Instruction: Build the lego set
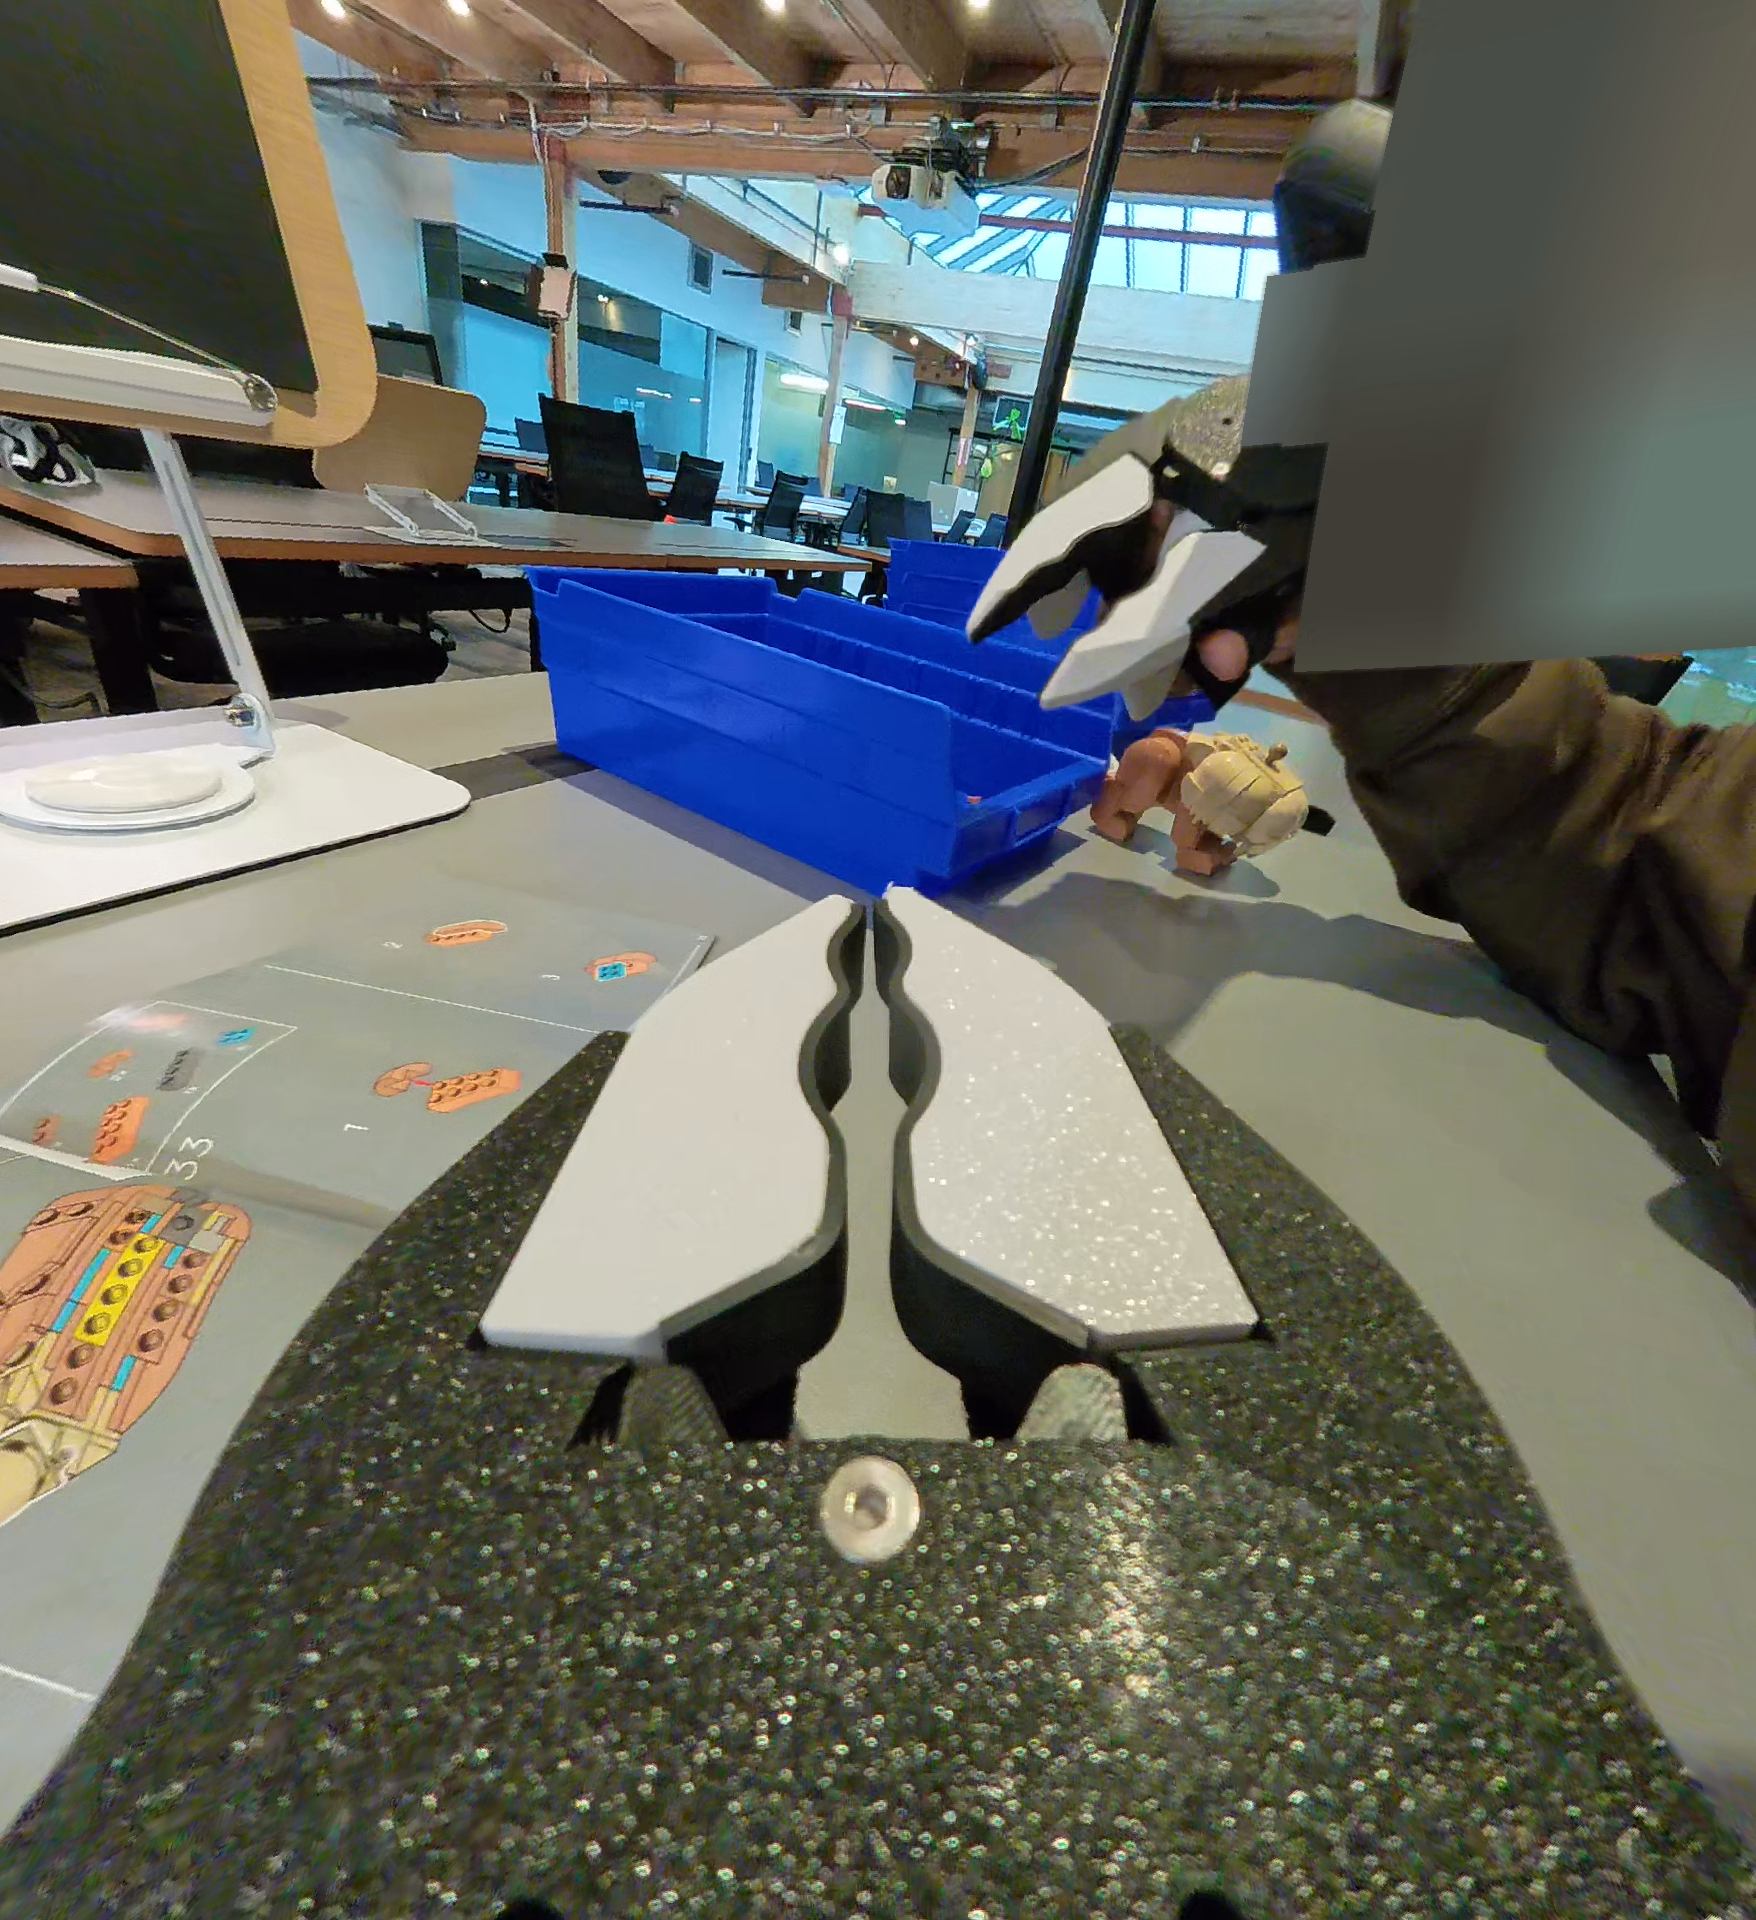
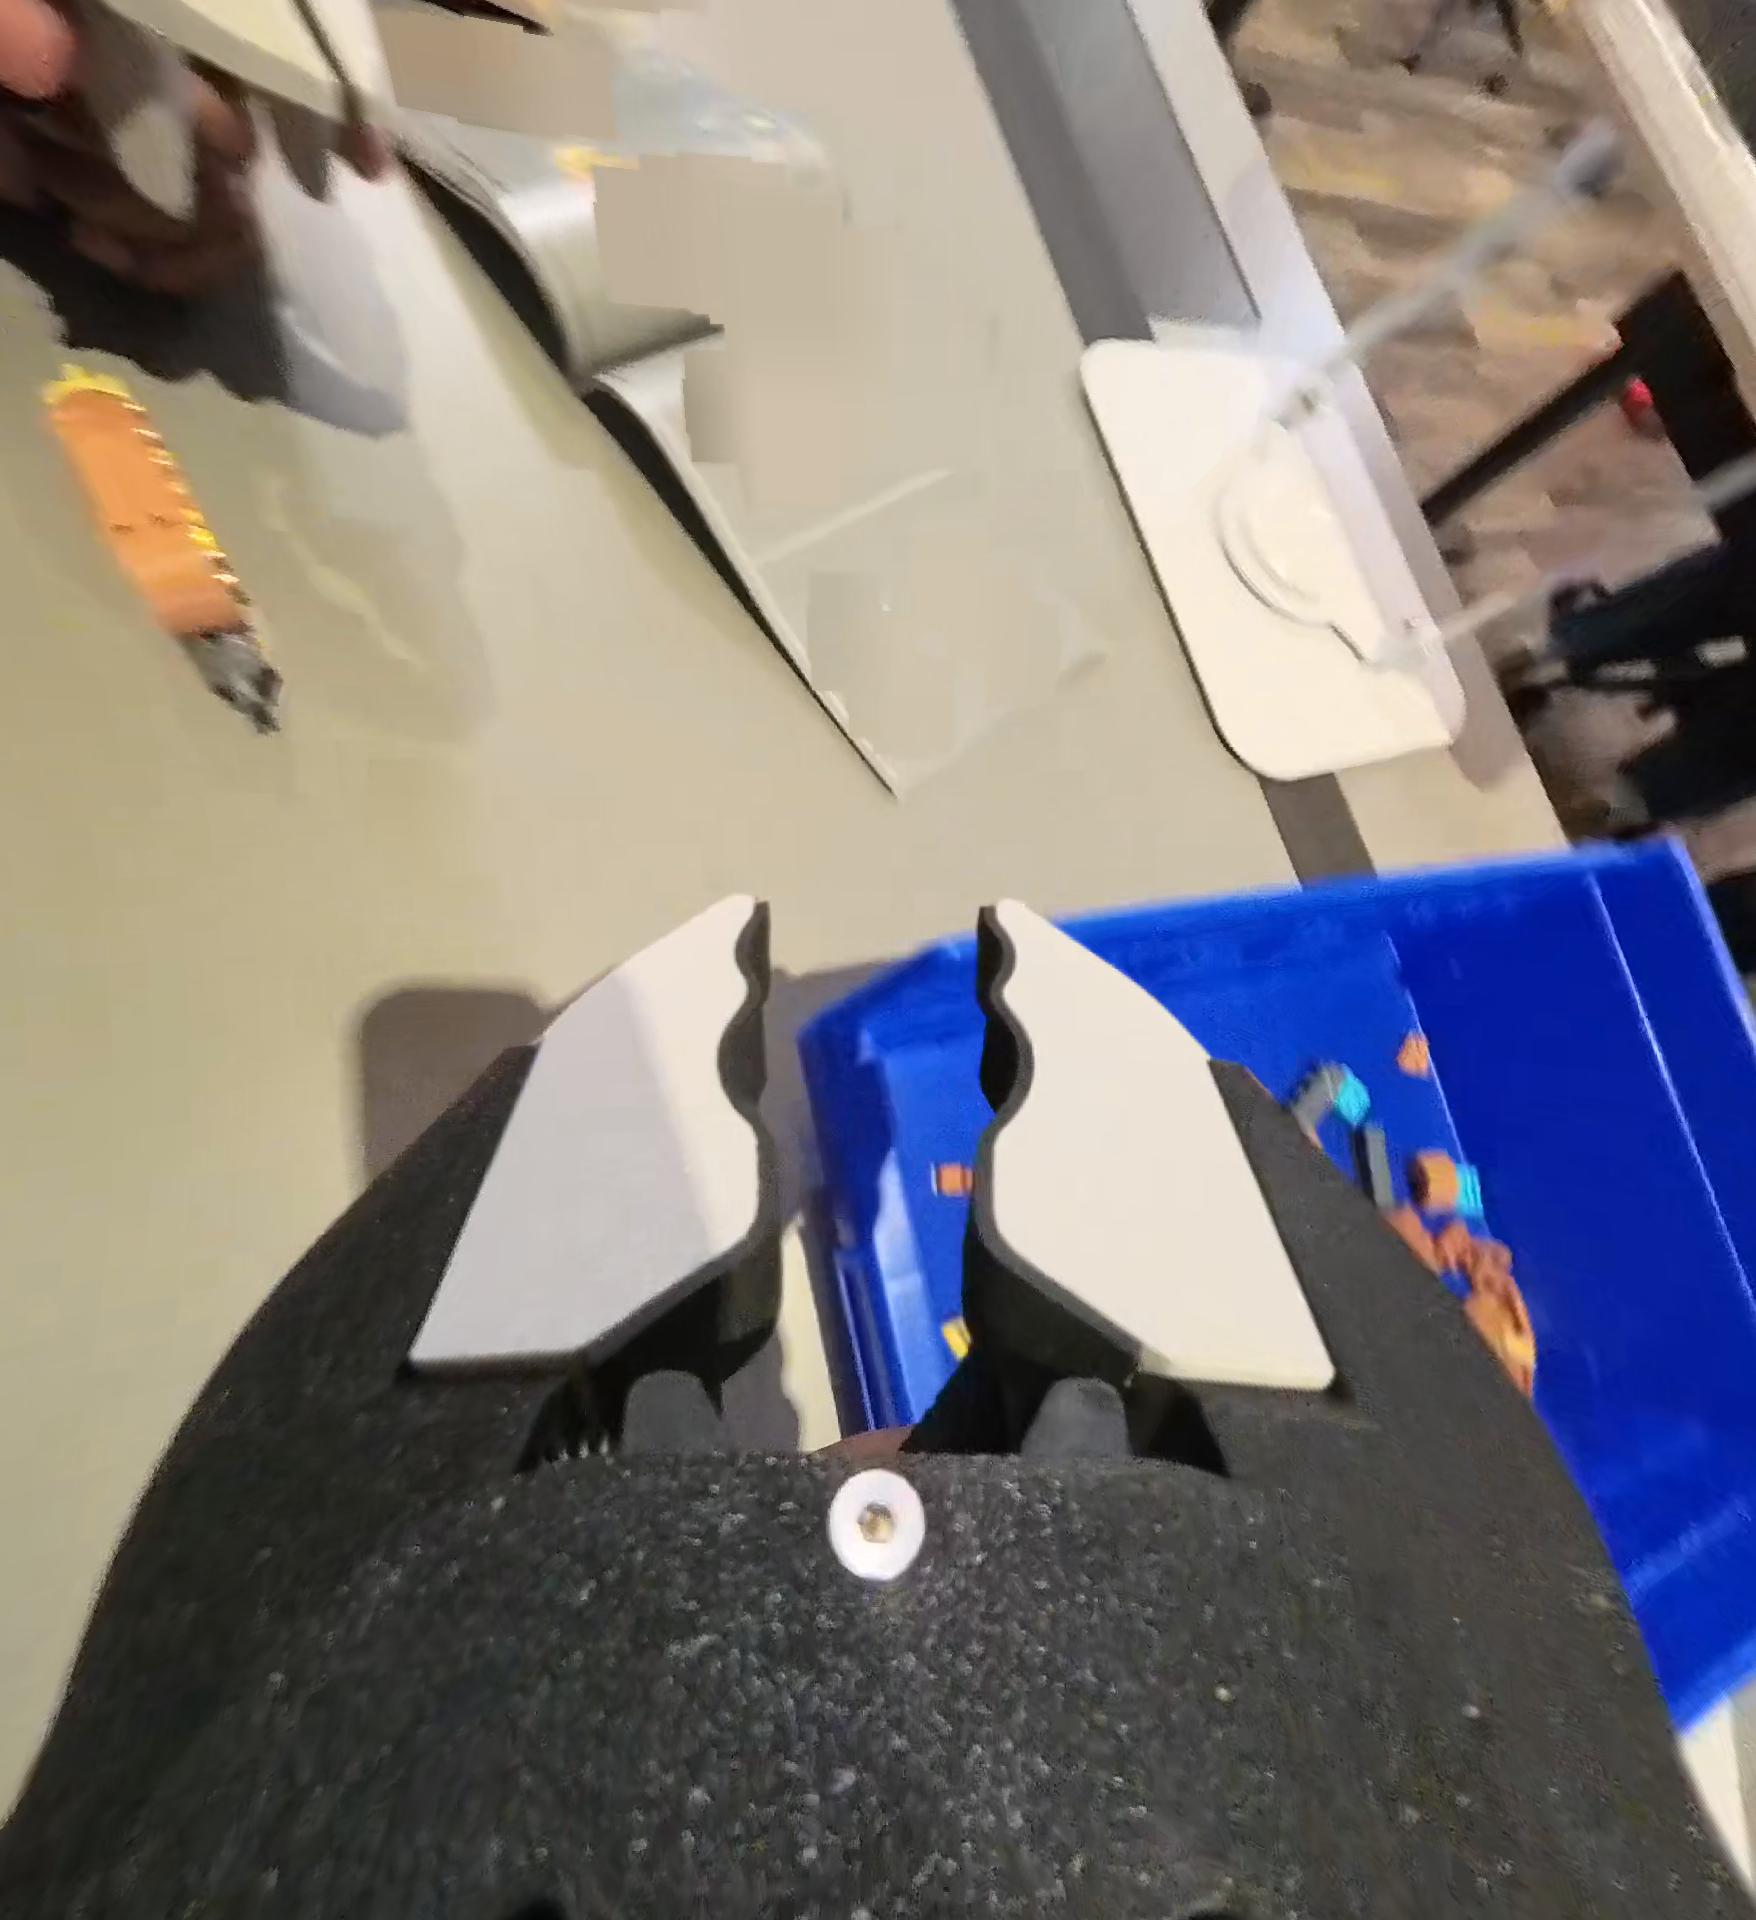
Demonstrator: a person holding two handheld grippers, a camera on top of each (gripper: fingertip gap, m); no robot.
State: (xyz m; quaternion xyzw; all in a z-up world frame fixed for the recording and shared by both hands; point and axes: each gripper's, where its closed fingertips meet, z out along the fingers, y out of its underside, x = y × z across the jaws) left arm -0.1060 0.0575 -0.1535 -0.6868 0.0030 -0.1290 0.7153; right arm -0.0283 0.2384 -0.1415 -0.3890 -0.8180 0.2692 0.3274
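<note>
Orange-and-yellow brick sub-assembly (image 2: 162,540) lies built on the grey table (image 2: 438,831); open instruction booklet (image 1: 230,1091); left gripper (image 1: 871,914) clenched, empty; released right gripper (image 2: 872,925) hovers over the blue plastic bin (image 2: 1632,1143) of loose bricks (image 2: 1456,1247). Judged partway.

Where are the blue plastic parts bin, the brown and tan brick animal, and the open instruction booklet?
blue plastic parts bin (image 1: 770,717), left wrist view, side wall.
brown and tan brick animal (image 1: 1238,800), left wrist view, tan head.
open instruction booklet (image 1: 261,1101), left wrist view, right-hand page.
</note>
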